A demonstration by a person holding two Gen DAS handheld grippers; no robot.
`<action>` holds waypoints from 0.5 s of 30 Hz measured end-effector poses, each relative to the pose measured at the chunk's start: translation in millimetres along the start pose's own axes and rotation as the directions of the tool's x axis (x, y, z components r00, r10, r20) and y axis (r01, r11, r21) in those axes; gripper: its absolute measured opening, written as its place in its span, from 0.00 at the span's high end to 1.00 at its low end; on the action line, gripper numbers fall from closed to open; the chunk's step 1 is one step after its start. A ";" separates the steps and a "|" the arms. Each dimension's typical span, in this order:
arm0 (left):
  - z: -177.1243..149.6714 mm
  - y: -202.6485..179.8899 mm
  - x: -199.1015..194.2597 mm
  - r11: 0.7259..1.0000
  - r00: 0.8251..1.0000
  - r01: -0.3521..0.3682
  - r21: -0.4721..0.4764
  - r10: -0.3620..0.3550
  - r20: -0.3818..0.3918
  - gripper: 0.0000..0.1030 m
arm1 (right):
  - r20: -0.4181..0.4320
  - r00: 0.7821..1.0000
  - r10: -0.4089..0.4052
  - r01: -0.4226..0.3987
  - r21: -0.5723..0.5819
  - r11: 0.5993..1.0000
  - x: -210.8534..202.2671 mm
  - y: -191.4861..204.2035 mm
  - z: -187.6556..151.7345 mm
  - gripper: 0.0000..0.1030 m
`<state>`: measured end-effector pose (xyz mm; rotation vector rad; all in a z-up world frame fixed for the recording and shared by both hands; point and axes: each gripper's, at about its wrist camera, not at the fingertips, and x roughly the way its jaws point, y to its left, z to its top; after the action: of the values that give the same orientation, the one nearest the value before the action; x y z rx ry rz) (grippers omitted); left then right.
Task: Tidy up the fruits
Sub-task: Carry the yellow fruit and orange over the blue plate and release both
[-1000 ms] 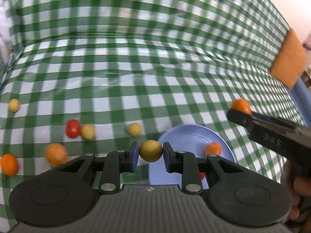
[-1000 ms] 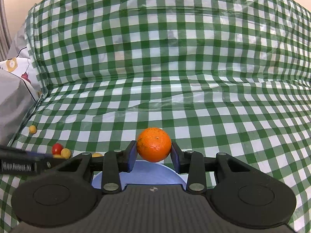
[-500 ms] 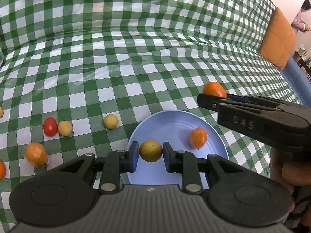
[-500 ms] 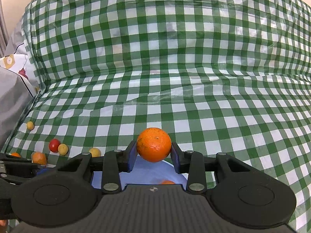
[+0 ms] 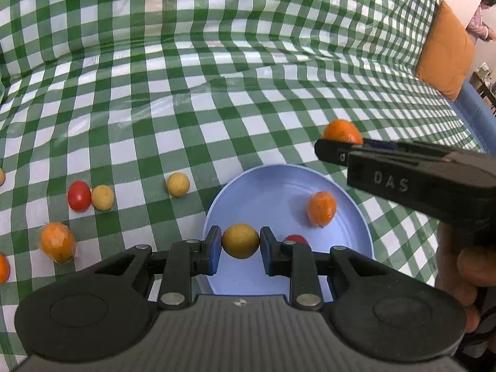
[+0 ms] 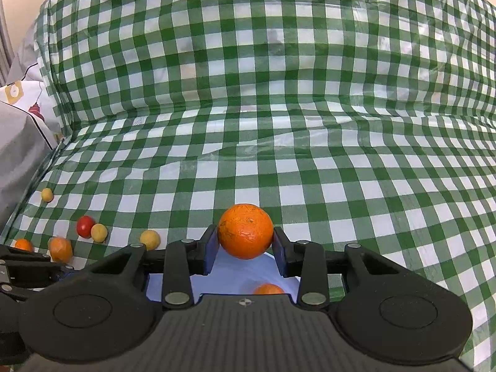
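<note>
My left gripper (image 5: 241, 243) is shut on a small yellow fruit (image 5: 240, 241) and holds it over the near rim of the blue plate (image 5: 266, 183). An orange fruit (image 5: 321, 208) and a red one (image 5: 296, 238) lie in the plate. My right gripper (image 6: 245, 241) is shut on an orange (image 6: 245, 230) above the plate's (image 6: 223, 268) far rim; it also shows in the left wrist view (image 5: 341, 145) at the right. Loose fruits lie left of the plate: two yellow ones (image 5: 177, 184) (image 5: 102, 197), a red tomato (image 5: 79, 195) and an orange one (image 5: 57, 241).
The green checked cloth (image 5: 217, 93) covers the seat and the backrest. An orange cushion (image 5: 445, 51) stands at the far right. A grey pillow (image 6: 18, 142) lies at the left edge. Another yellow fruit (image 6: 47, 194) sits far left.
Both grippers have moved over the blue plate with their fruits still held. The plate now shows larger and nearer under the left gripper.
</note>
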<state>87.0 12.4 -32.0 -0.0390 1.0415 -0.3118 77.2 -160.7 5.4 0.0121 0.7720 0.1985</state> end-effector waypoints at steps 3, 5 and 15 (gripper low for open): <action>-1.1 -2.9 0.8 1.000 1.000 0.000 0.015 0.000 -0.006 0.72 | -0.001 1.000 -0.001 0.001 0.001 1.000 0.2 0.3 0.6 0.63; -1.4 -4.8 -0.2 1.000 1.000 0.003 0.026 -0.003 -0.006 0.72 | 0.002 1.000 -0.003 0.003 0.003 1.000 0.3 -0.2 0.9 0.63; -0.5 -8.1 1.5 0.999 1.000 0.010 0.047 -0.010 -0.017 0.72 | -0.009 1.000 0.002 -0.002 -0.006 1.000 5.4 0.7 -0.9 0.63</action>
<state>85.4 4.3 -32.1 0.0007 1.0503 -0.3462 80.2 -159.1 1.1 0.0061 0.7807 0.2033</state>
